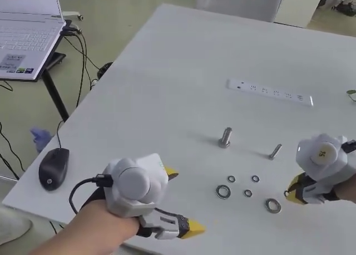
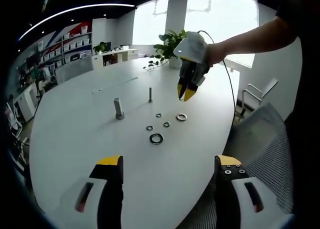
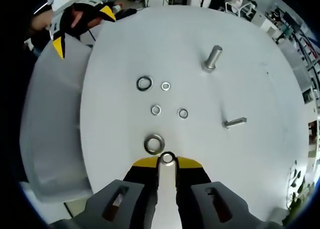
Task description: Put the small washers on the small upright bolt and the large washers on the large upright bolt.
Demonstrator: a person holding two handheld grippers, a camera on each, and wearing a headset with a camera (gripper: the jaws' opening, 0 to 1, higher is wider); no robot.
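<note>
left gripper, nearest me in the head view: jaws wide, holding nothing, above the white table. right gripper low at the table's right. large bolt and small bolt stand upright beyond it. laptop stickers: i cannot read them. left gripper view: my own tips far apart, empty; right gripper just beside a large washer. right gripper view: jaws narrow, pinching a small washer, large washer just ahead, three others farther out.
</note>
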